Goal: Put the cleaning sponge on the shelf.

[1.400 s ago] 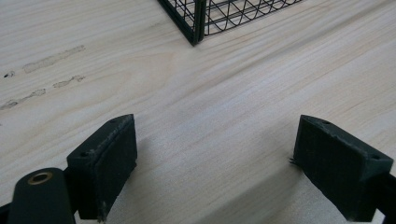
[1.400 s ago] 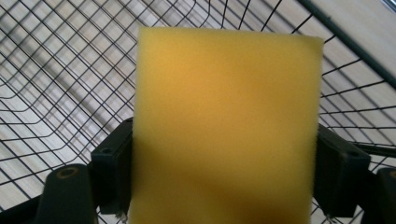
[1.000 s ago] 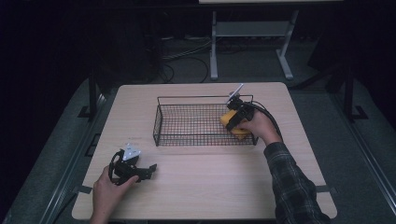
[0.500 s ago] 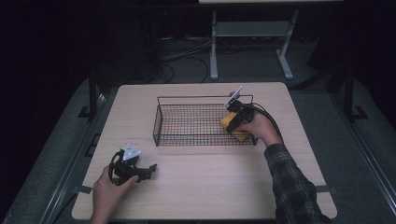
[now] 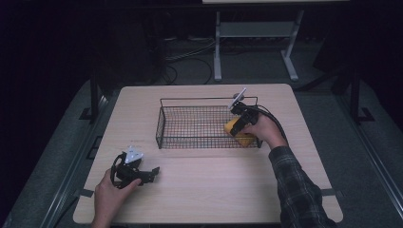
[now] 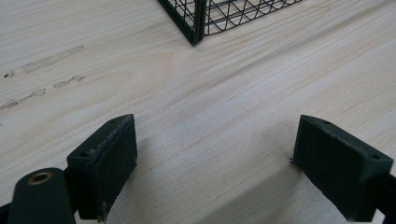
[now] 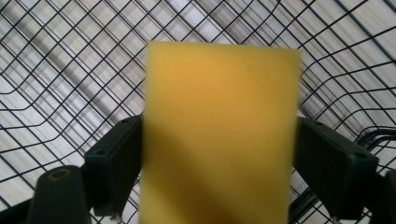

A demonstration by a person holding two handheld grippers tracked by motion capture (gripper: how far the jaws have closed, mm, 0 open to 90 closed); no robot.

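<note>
A yellow block sits between the jaws of my right gripper and touches both pads. The jaws have just been opening a little with the block still between them. In the high view my right gripper reaches over the right end of a black wire basket, and the yellow block lies low at the basket's front right corner. My left gripper rests near the table's front left. In the left gripper view the left gripper stands open over bare wood with nothing between its jaws.
The wooden table has free room in front of the basket. The basket's near corner shows ahead of the left gripper. Beyond the table stand a white frame and cables on a dark floor.
</note>
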